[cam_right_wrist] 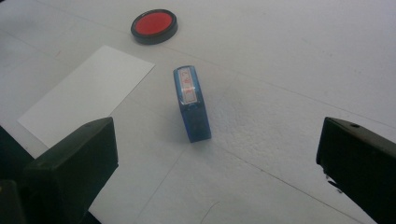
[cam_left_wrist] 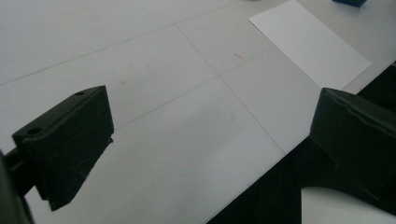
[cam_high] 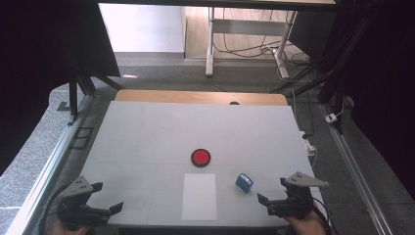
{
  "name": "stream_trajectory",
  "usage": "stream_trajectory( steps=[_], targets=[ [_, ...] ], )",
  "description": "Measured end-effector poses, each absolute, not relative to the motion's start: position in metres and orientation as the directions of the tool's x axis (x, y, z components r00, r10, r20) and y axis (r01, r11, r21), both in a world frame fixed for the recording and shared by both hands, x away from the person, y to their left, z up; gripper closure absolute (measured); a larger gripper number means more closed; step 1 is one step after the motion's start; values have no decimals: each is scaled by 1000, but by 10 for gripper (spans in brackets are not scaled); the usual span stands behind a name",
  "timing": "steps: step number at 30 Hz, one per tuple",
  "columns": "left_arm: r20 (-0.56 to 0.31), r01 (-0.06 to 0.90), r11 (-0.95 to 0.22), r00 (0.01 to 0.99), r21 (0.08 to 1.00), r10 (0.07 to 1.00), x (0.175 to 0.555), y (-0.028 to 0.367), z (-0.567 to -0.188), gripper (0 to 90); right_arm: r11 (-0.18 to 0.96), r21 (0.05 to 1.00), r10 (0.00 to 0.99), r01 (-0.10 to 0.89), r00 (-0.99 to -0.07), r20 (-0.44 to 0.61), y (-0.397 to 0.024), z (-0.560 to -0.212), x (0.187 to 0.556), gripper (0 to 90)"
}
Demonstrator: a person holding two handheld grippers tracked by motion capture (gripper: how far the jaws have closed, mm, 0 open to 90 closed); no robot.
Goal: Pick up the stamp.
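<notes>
1. The left tongs (cam_high: 108, 197) are sitting at the lower left of the high view, jaws gaping wide, gripping nothing.
2. The right tongs (cam_high: 272, 190) are waiting at the lower right, equally wide and empty.
3. The stamp (cam_right_wrist: 192, 103) is lying on the worktop (cam_high: 147, 137) right of the paper (cam_high: 199, 196), below the red pad (cam_high: 200, 157).

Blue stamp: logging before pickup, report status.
Both grippers open, empty: left gripper, right gripper. Blue stamp lies untouched ahead of right gripper. Nothing between.
</notes>
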State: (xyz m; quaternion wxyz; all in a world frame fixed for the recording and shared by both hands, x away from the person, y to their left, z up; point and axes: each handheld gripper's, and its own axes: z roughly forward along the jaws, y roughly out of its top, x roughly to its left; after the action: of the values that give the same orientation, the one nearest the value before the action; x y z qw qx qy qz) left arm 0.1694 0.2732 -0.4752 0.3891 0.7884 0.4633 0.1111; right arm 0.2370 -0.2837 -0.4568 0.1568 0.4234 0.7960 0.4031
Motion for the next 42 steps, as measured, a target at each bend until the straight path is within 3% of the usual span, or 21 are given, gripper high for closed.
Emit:
stream_trajectory(
  steps=[30,42],
  targets=[
    [-158,654,-301,546,694,823,170,268,-476,7,422,737,753,527,-657,39,-272,-458,236,0],
    [-159,654,-296,543,696,825,170,268,-476,7,425,768,727,478,-686,25,-263,-455,236,0]
  ],
)
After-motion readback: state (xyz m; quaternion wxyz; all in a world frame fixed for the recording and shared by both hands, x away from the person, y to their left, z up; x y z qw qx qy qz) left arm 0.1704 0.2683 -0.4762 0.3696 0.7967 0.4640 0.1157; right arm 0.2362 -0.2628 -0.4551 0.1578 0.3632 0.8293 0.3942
